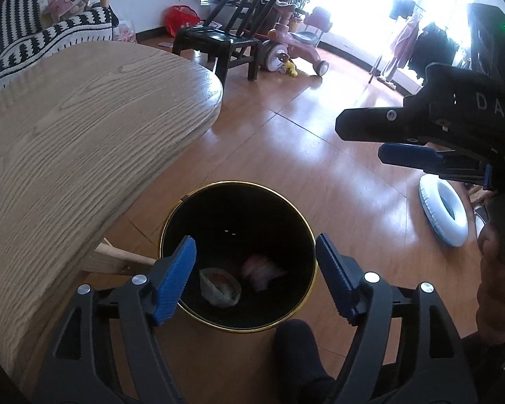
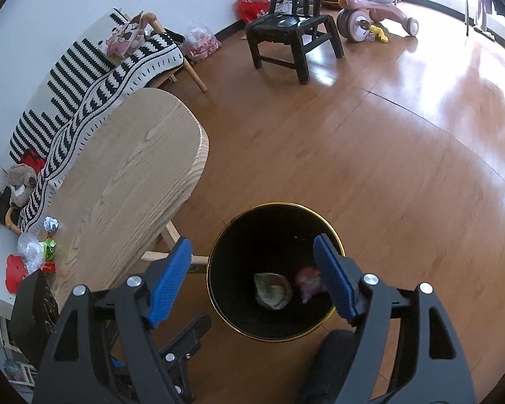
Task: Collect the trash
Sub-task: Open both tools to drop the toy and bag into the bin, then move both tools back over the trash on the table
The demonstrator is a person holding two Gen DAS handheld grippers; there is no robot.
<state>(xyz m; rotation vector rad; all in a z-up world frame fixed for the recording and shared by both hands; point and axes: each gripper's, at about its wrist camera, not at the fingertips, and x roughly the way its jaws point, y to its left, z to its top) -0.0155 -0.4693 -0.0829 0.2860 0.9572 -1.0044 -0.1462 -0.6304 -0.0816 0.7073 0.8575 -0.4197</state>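
A black bin with a gold rim [image 1: 239,184] [image 2: 276,204] stands on the wooden floor beside the table. At its bottom lie a crumpled whitish wrapper [image 1: 220,288] [image 2: 272,291] and a pink scrap [image 1: 262,269] [image 2: 308,281], which looks blurred. My left gripper [image 1: 255,239] hangs open over the bin with nothing between its blue pads. My right gripper [image 2: 252,240] is also open and empty above the bin; in the left wrist view it shows from the side [image 1: 360,139]. More trash lies on the table's far end: a foil ball [image 2: 51,224], clear plastic [image 2: 30,250] and a green wrapper [image 2: 48,247].
The light wooden table [image 1: 84,134] [image 2: 124,168] runs along the left of the bin. A black chair [image 2: 289,30] and a pink tricycle [image 2: 370,10] stand further off. An inflatable ring [image 1: 444,215] lies on the floor. A person's dark-socked foot [image 1: 296,353] rests by the bin.
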